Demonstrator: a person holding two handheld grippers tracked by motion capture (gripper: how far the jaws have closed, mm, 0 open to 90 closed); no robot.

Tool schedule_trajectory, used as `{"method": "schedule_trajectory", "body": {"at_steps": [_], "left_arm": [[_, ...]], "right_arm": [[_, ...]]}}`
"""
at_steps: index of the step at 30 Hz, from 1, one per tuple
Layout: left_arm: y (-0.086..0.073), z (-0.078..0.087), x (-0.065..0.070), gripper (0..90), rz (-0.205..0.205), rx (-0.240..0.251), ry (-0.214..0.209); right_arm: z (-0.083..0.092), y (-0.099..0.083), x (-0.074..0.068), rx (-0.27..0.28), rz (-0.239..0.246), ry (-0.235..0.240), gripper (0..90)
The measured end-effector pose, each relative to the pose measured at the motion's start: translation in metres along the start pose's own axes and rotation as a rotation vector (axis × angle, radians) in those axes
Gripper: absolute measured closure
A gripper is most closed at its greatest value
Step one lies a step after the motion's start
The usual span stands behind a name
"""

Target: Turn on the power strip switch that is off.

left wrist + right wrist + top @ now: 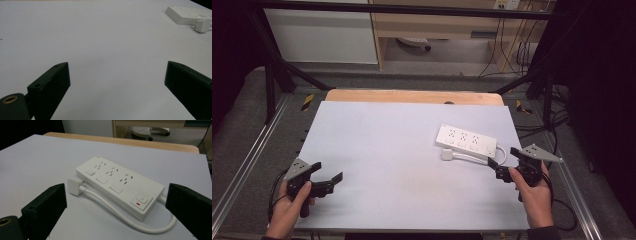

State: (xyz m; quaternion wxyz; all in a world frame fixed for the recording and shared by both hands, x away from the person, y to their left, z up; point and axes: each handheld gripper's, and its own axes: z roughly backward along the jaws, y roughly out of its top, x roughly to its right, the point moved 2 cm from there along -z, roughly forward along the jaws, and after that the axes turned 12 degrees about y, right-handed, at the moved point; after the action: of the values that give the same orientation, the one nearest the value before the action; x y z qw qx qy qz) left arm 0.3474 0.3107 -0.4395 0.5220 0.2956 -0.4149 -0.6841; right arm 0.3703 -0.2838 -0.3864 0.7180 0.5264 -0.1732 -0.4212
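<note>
the strip (pixel 466 139) lies flat on the mat (pixel 387 150), just ahead of the right gripper (pixel 500 161) and a little to that gripper's left in the high view. in the right gripper view the strip (pixel 120 186) sits between the two black jaws and beyond them, apart from both. its plug (pixel 74 186) lies on the mat just beside the strip's near long edge, toward the left jaw, and the cord (pixel 130 221) runs from the plug along that edge, loops in front of the button end and enters the strip there. the cord is the nearest thing to the jaws; nothing else lies between them and the strip.

the strip's long axis runs slantwise across the right gripper's line of sight: the button (pixel 141 200) end is nearer and toward the right jaw, the other end farther and toward the left. sockets face up.

right gripper: jaws wide apart, holding nothing. left gripper (pixel 326 173): jaws also spread wide over bare mat, empty; the strip (pixel 188 13) is far ahead of it and off to its right, well apart.

a wooden table edge (pixel 412 96) shows beyond the mat.
</note>
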Motion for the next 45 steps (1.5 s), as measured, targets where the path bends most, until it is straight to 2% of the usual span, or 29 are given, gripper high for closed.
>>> {"method": "schedule_trajectory", "body": {"at_steps": [6,17,26,36,39,45], "left_arm": [[0.000,0.000,0.000,6.4,0.001,-0.005,-0.003],[-0.001,0.000,0.001,6.9,-0.005,-0.012,-0.016],[-0.001,-0.001,-0.001,6.9,-0.001,-0.016,-0.003],[-0.001,-0.001,-0.001,6.9,0.002,-0.019,0.002],[-0.001,-0.001,-0.001,7.0,0.007,-0.016,0.003],[-0.002,-0.001,-0.002,7.0,0.006,-0.024,0.006]], "right_arm": [[-0.005,0.010,0.004,0.016,-0.010,0.003,4.2],[-0.016,0.024,0.005,0.010,0.007,0.018,4.6],[-0.025,0.033,0.004,0.013,0.017,0.018,3.3],[-0.037,0.044,0.005,0.021,0.003,0.029,2.3],[-0.042,0.047,0.006,0.036,-0.004,0.009,2.1],[-0.049,0.054,0.005,0.046,-0.007,0.012,1.9]]}}
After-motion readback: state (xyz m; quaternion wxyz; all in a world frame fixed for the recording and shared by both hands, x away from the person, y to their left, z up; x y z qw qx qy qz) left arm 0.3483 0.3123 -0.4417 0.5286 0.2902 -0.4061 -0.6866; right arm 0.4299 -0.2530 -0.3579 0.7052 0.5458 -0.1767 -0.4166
